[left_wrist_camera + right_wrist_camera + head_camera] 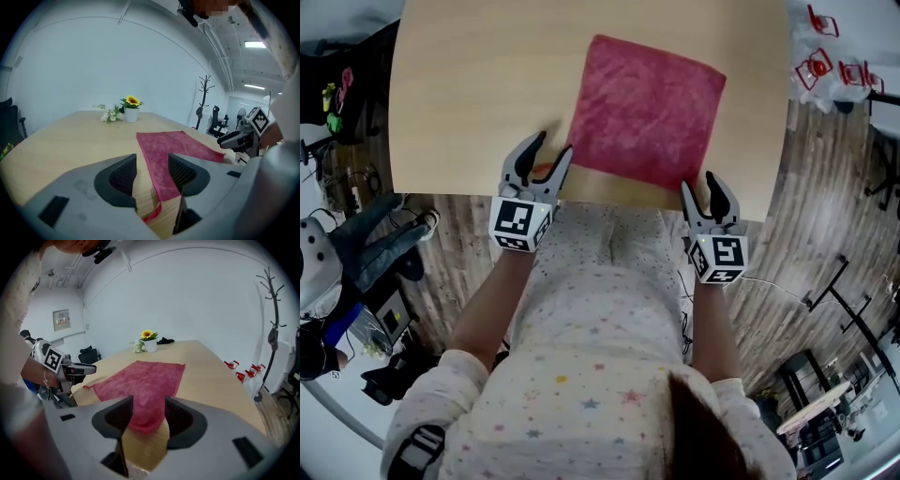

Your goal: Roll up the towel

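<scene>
A red towel [645, 111] lies flat on the wooden table [469, 84], its near edge close to the table's front edge. My left gripper [541, 161] stands open at the towel's near-left corner. In the left gripper view that corner and its small loop [152, 213] lie between the spread jaws of this gripper [152, 176], unclamped. My right gripper [710, 192] is open at the near-right corner. In the right gripper view the towel's [140, 380] corner lies between the jaws of the open gripper [148, 413].
A small pot with a sunflower [131, 112] and white flowers stands at the table's far end. Red objects [825, 61] lie on the floor to the right. A coat rack [205, 101] stands beyond. A seated person's legs [375, 248] are at the left.
</scene>
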Action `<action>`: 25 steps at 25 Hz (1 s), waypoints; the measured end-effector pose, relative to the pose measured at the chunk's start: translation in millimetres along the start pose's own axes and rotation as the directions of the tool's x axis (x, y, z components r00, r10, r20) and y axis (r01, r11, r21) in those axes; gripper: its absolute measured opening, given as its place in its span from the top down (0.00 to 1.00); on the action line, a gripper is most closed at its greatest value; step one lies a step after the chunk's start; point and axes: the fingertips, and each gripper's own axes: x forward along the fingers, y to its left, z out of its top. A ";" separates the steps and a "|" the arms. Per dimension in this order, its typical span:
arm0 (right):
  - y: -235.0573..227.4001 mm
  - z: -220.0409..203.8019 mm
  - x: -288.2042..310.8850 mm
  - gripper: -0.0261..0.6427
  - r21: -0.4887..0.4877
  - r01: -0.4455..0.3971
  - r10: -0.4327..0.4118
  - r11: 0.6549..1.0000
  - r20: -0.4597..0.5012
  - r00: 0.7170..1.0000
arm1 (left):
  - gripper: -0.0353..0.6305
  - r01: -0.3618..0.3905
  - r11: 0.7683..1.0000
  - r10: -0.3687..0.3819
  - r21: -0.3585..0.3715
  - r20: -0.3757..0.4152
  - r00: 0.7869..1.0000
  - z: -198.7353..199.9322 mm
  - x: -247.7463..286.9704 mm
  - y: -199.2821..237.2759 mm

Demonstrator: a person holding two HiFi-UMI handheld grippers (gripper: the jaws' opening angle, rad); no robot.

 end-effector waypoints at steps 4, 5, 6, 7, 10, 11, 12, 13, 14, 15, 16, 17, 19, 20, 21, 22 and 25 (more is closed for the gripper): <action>1.9 -20.8 0.4 0.65 -0.012 -0.011 0.010 1.000 -0.061 0.998 | 0.63 0.020 0.999 -0.017 0.044 -0.084 0.996 -20.8 -0.3 -4.9; 2.9 -24.6 0.3 0.66 -0.015 -0.014 0.013 1.000 -0.073 0.997 | 0.64 0.028 0.998 -0.022 0.055 -0.107 0.994 -26.6 -1.0 -5.1; 4.0 -28.0 0.3 0.66 -0.016 -0.017 0.015 1.000 -0.084 0.996 | 0.64 0.036 0.997 -0.026 0.067 -0.133 0.991 -32.6 -2.0 -5.1; 5.0 -31.2 0.2 0.67 -0.018 -0.019 0.017 1.000 -0.094 0.995 | 0.64 0.044 0.996 -0.031 0.078 -0.159 0.987 -38.3 -3.0 -5.3; 6.7 -39.1 -1.2 0.69 -0.020 -0.016 0.013 1.000 -0.116 0.993 | 0.64 0.071 0.991 -0.044 0.118 -0.219 0.975 -51.4 -4.5 -7.4; 7.1 -41.2 -1.8 0.70 -0.021 -0.012 0.010 1.000 -0.122 0.993 | 0.64 0.080 0.988 -0.047 0.131 -0.235 0.971 -54.5 -4.9 -8.6; 7.8 -43.1 -2.6 0.70 -0.022 -0.009 0.006 1.000 -0.127 0.992 | 0.64 0.088 0.986 -0.051 0.143 -0.249 0.967 -57.3 -5.7 -9.8; 8.5 -44.6 -3.6 0.71 -0.024 -0.005 0.002 1.000 -0.130 0.991 | 0.65 0.097 0.984 -0.054 0.151 -0.262 0.963 -60.2 -6.7 -10.9; 9.1 -45.9 -4.5 0.72 -0.026 -0.002 -0.002 1.000 -0.133 0.991 | 0.66 0.102 0.983 -0.057 0.154 -0.273 0.960 -62.8 -7.8 -11.8; 9.6 -47.1 -5.3 0.72 -0.028 0.000 -0.004 1.000 -0.135 0.991 | 0.67 0.105 0.982 -0.057 0.156 -0.280 0.958 -64.8 -8.8 -12.2; 10.0 -48.6 -5.8 0.73 -0.030 0.001 -0.005 1.000 -0.138 0.990 | 0.68 0.103 0.982 -0.054 0.160 -0.285 0.957 -66.2 -9.9 -12.1; 10.3 -50.0 -6.2 0.73 -0.033 0.002 -0.007 0.999 -0.143 0.990 | 0.69 0.098 0.981 -0.047 0.168 -0.288 0.956 -67.1 -10.9 -11.6; 10.5 -52.6 -7.3 0.73 -0.041 0.005 -0.011 0.999 -0.150 0.989 | 0.71 0.096 0.977 -0.035 0.192 -0.301 0.953 -70.0 -12.5 -11.1; 10.4 -53.9 -8.0 0.73 -0.043 0.007 -0.014 0.999 -0.154 0.988 | 0.71 0.099 0.975 -0.033 0.199 -0.311 0.950 -72.2 -13.3 -11.5; 10.1 -55.3 -8.7 0.74 -0.044 0.009 -0.016 0.999 -0.158 0.987 | 0.72 0.101 0.975 -0.033 0.200 -0.318 0.947 -74.2 -14.0 -11.8; 9.7 -56.7 -9.1 0.75 -0.044 0.012 -0.019 0.999 -0.163 0.987 | 0.74 0.103 0.975 -0.034 0.198 -0.323 0.946 -75.7 -14.5 -12.1; 7.8 -58.5 -8.3 0.75 -0.050 0.022 -0.030 0.999 -0.170 0.985 | 0.79 0.116 0.973 -0.044 0.201 -0.328 0.944 -77.3 -14.1 -14.4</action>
